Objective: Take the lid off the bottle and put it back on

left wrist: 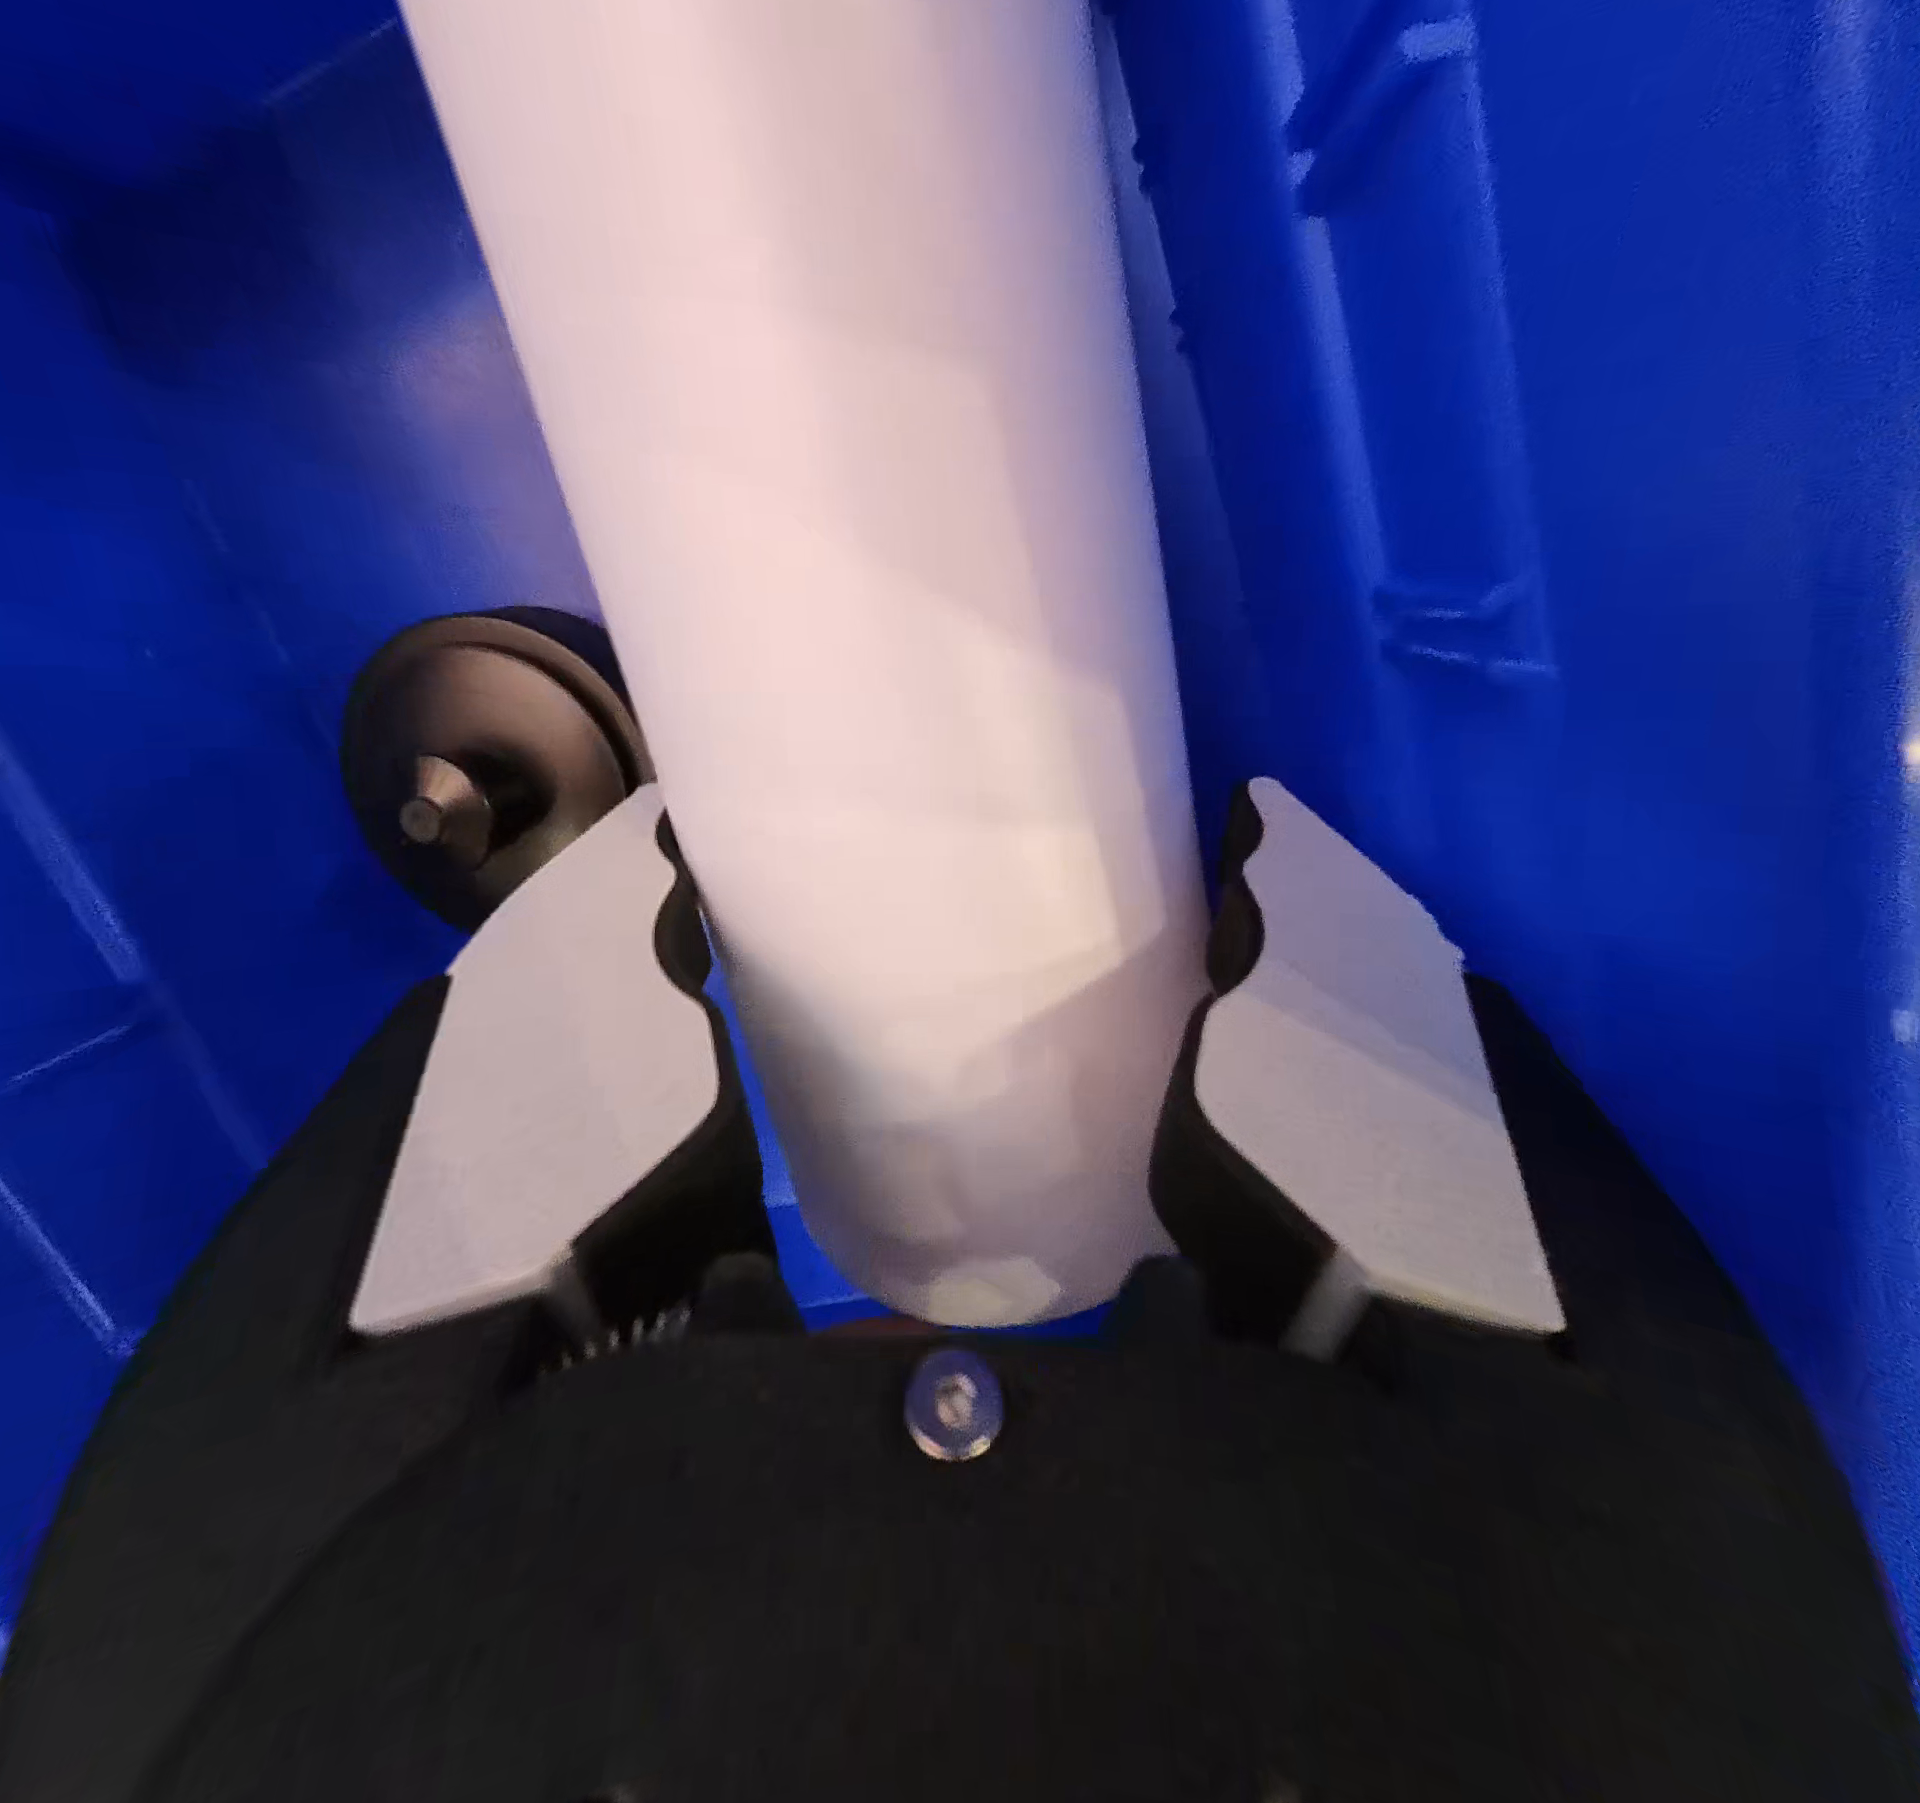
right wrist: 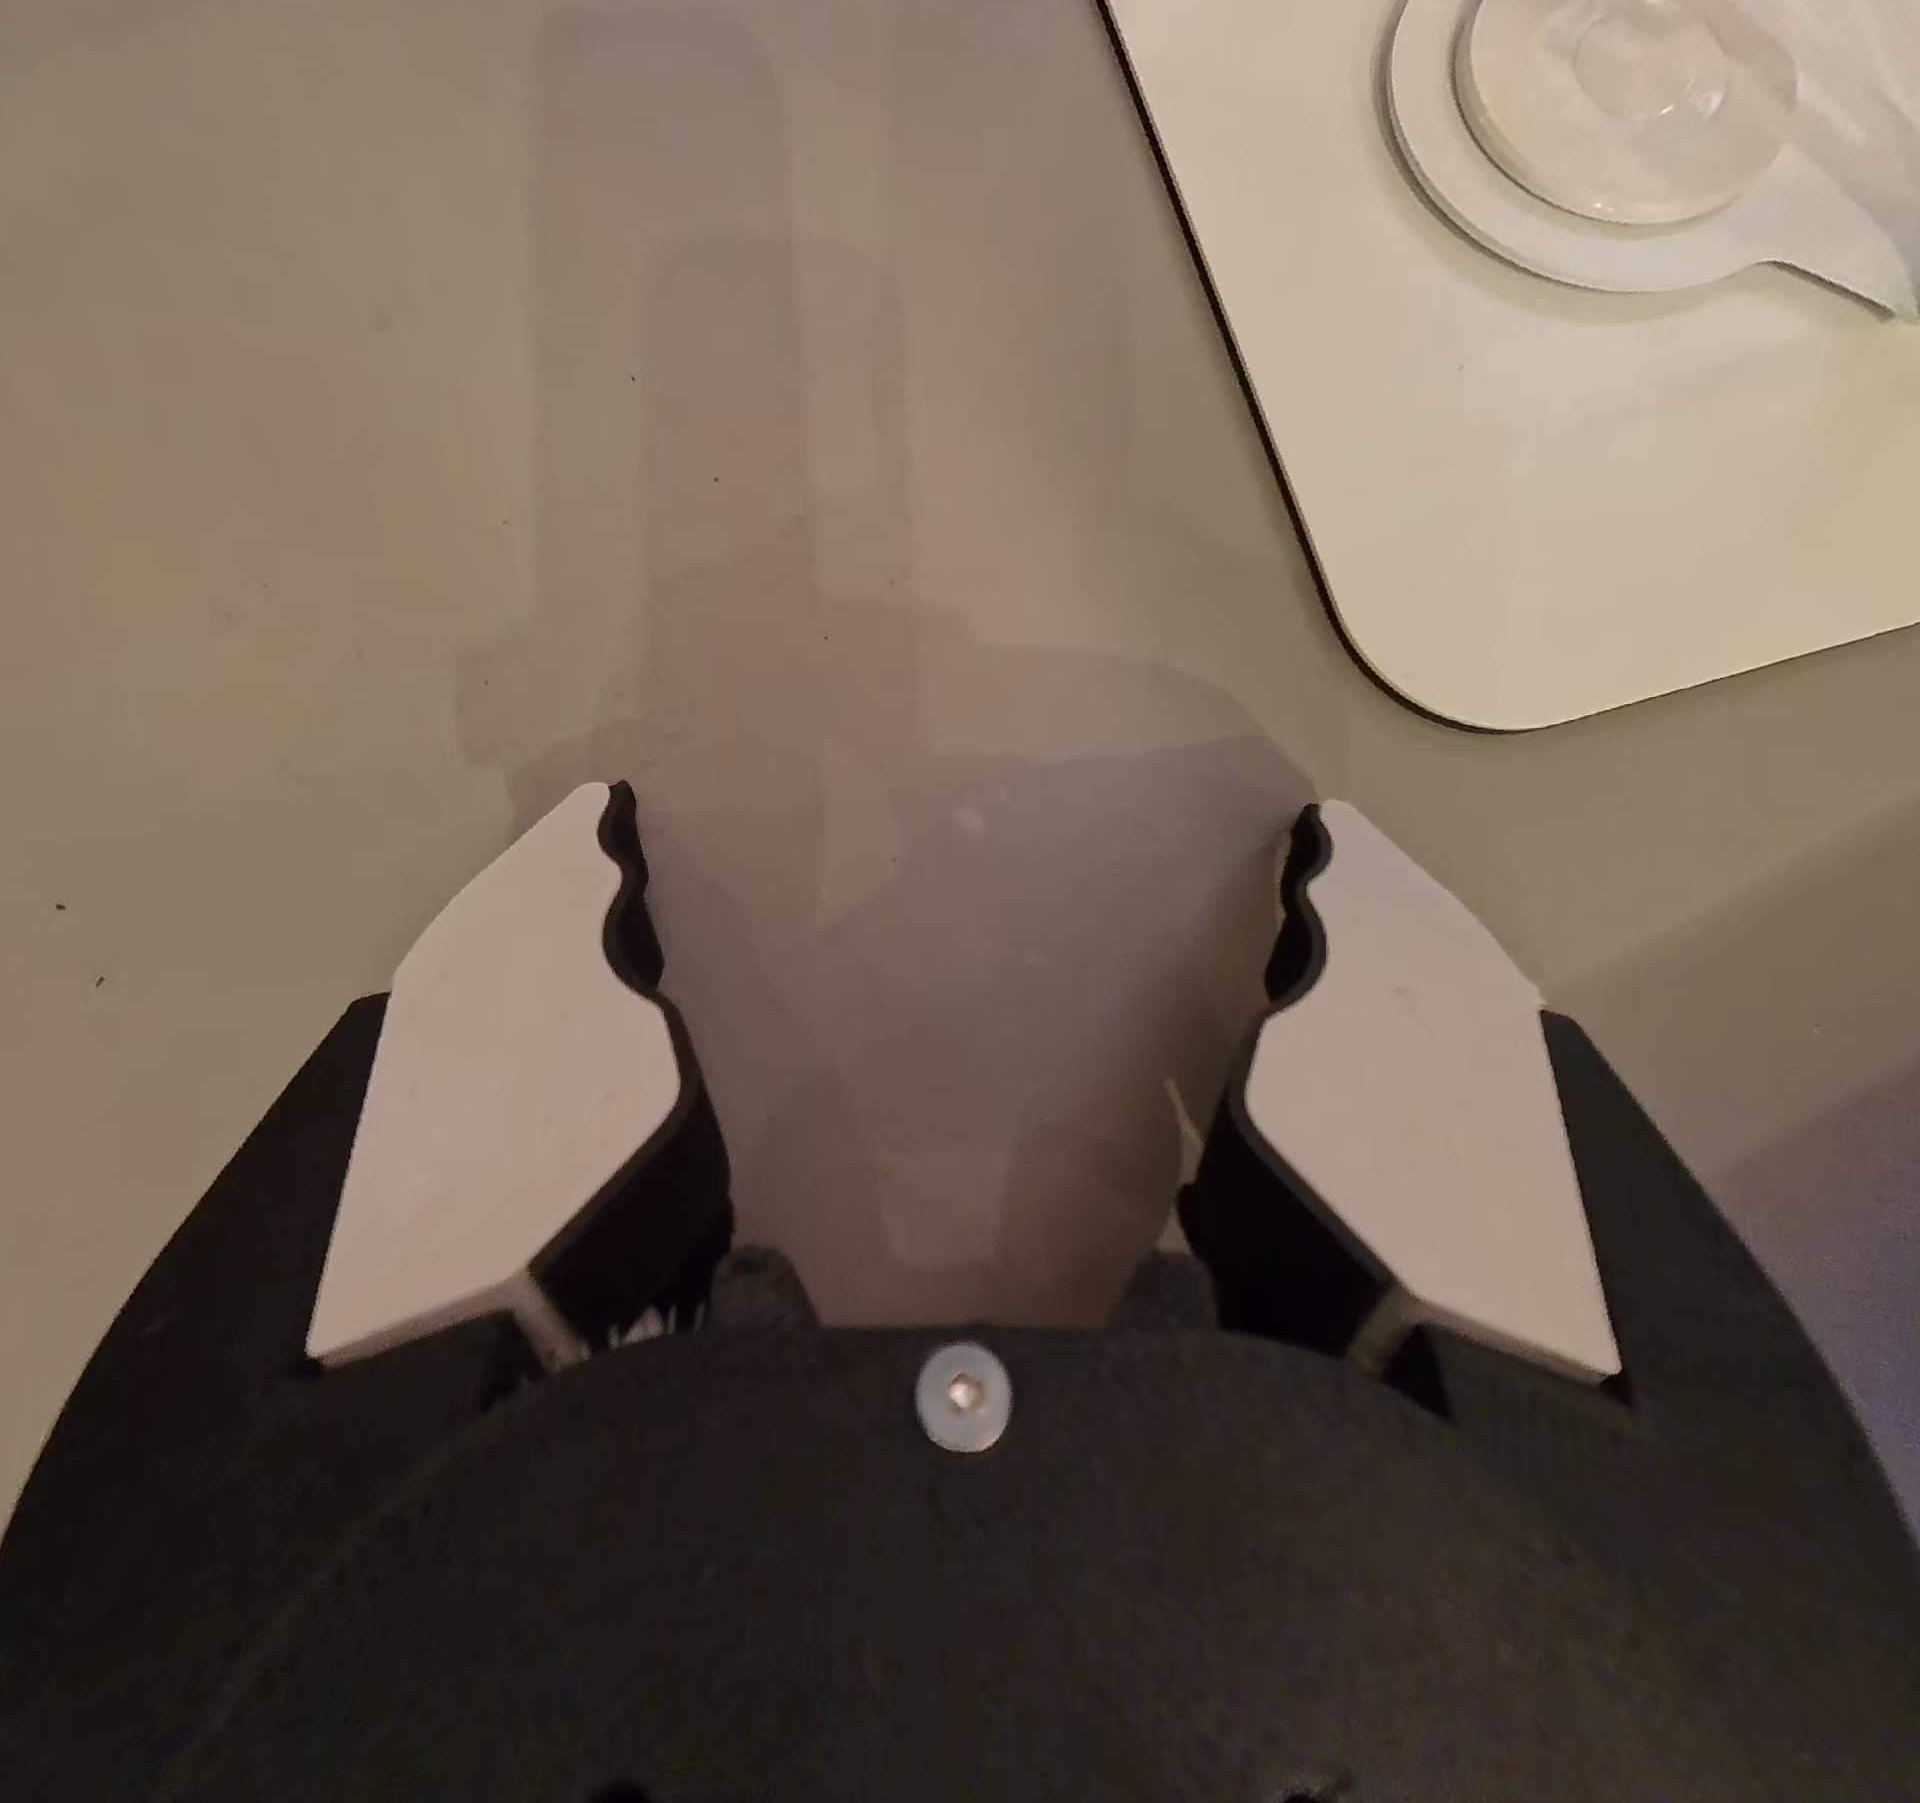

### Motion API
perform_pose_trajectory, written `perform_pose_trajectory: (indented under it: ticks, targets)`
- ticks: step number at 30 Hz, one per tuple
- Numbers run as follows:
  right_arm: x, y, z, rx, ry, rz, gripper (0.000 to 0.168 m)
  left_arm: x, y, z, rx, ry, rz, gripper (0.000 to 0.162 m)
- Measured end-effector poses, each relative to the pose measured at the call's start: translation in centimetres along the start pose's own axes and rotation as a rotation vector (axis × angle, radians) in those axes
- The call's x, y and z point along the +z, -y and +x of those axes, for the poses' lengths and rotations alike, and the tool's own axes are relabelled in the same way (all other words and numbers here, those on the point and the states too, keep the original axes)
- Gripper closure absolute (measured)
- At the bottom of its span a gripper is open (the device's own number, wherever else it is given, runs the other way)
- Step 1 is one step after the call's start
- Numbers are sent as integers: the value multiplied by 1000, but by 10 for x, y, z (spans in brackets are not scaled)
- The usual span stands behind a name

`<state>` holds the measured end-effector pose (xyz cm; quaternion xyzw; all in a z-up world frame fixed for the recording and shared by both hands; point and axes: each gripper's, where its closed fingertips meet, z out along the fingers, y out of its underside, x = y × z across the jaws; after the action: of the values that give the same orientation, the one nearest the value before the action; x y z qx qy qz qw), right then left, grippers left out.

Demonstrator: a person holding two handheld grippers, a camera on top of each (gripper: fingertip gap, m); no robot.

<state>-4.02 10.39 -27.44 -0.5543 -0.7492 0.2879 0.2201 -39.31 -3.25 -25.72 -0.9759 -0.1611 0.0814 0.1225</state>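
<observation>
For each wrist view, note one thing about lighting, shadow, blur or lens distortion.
Left wrist view: the pale pink-white cylindrical bottle is soft with blur and crossed by faint shadow bands; the blue plastic bin wall shows glare streaks. Right wrist view: overlapping soft shadows fall on the grey tabletop ahead of the right gripper; the wide lens bows the frame edges.

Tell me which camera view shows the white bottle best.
The left wrist view: the white bottle fills its middle, standing between the fingers of the left tool inside a blue bin. The right wrist view shows none of it.
</observation>
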Motion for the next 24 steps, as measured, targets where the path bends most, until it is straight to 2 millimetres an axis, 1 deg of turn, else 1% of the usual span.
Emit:
perform_pose_trajectory:
  ticks: [2, 4, 6, 8, 10, 12, 14, 15, 17, 18, 20, 21, 24]
  targets:
    - [0, 0, 0, 0, 0, 0, 53, -2, -1, -2, -1, 5, 32, 70]
    - [0, 0, 0, 0, 0, 0, 53, -10, -3, -10, 6, 53, 73, 76]
    - [0, 0, 0, 0, 1, 0, 53, -26, -6, -16, -28, 69, 137, 76]
    - [0, 0, 0, -2, 2, 0, 53, -46, -6, -17, -64, 47, 252, 76]
    - [-1, 0, -1, -4, 3, 0, 53, -60, -14, -23, -78, 81, 296, 76]
    - [-1, -1, -1, -5, 6, 0, 53, -74, -21, -23, -94, 74, 360, 76]
    - [-1, -1, -1, -6, 7, 0, 53, -96, -27, -21, -90, 70, 456, 76]
    - [-1, -1, -1, -7, 7, 0, 53, -110, -28, -13, -70, 46, 536, 76]
    - [-4, 1, -1, -5, 5, 19, 51, -136, -34, 2, -94, -6, 650, 76]
    - [-6, 4, -1, 2, 9, 47, 51, -149, -36, 16, -67, -37, 720, 76]
    - [-17, 22, -7, 42, 61, 162, 51, -176, -36, 55, 8, -128, 876, 76]
    - [-26, 34, -12, 71, 99, 232, 52, -185, -37, 78, 43, -181, 929, 76]
    - [-61, 77, -27, 110, 190, 449, 52, -202, -39, 156, 203, -333, 1071, 76]
